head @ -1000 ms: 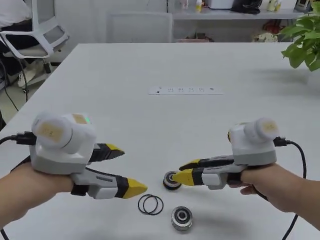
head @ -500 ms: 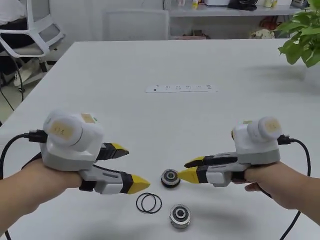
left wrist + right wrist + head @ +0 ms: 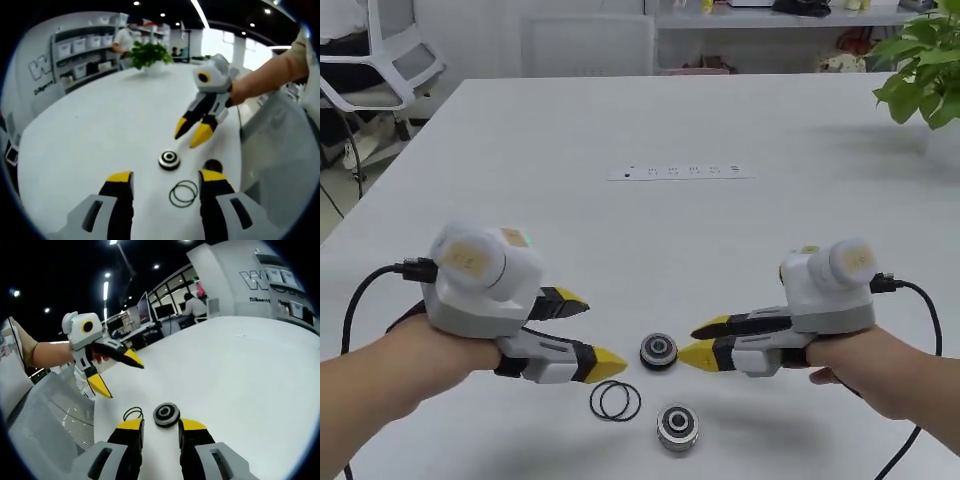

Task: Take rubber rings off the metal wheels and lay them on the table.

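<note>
A small metal wheel [image 3: 658, 351] with a dark rubber ring around it lies flat on the white table [image 3: 650, 240]. My right gripper [image 3: 696, 340] is open, its yellow tips just right of that wheel; the wheel [image 3: 166, 414] sits just ahead of my right gripper [image 3: 161, 424], not between the jaws. My left gripper [image 3: 592, 332] is open wider, left of the wheel, above two loose black rubber rings [image 3: 615, 400]. A second wheel [image 3: 677, 425] lies nearer to me. From my left gripper [image 3: 166, 176], the first wheel [image 3: 169, 159] is ahead and the rings [image 3: 183, 192] lie by the right jaw.
A white power strip [image 3: 682, 172] lies further out on the table. A potted plant [image 3: 920, 80] stands at the far right corner. An office chair [image 3: 380, 70] is beyond the left edge. Cables trail from both grippers.
The head camera has shifted slightly. My left gripper has edged to the right, closer to the first wheel. My right gripper stays beside the wheel, and the wheels and rings lie where they were.
</note>
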Motion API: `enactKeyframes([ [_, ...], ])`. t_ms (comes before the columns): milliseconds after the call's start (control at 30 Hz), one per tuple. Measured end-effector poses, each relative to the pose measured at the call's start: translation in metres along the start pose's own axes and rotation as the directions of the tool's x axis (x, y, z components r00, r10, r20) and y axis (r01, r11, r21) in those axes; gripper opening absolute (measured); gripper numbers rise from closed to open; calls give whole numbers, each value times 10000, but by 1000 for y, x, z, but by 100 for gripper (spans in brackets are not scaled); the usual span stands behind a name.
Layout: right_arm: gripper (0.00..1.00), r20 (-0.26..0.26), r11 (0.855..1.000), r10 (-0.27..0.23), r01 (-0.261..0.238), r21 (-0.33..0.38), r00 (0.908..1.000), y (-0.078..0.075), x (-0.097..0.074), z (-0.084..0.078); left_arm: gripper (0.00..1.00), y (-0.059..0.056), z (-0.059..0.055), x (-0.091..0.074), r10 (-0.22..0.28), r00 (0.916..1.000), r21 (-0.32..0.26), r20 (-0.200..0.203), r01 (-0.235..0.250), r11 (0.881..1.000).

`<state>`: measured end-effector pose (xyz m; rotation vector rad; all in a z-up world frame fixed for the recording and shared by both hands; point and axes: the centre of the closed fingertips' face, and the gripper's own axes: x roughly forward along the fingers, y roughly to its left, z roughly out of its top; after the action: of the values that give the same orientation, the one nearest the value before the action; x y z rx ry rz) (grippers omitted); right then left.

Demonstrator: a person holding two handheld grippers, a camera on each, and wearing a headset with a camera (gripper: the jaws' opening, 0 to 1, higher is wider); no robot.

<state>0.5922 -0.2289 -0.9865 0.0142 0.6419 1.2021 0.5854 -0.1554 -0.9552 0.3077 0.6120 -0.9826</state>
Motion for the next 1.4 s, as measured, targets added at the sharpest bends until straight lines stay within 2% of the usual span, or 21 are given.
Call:
enactKeyframes([
  [667, 22, -291, 9997, -63, 56, -242, 9996, -5, 7, -10, 45, -4, -6, 20, -302, 9992, -8, -245, 302, 9995],
  [1400, 22, -374, 9999, -24, 18, -166, 9993, -4, 8, -16, 35, -11, -4, 48, -563, 9978, 73, -362, 566, 9984],
])
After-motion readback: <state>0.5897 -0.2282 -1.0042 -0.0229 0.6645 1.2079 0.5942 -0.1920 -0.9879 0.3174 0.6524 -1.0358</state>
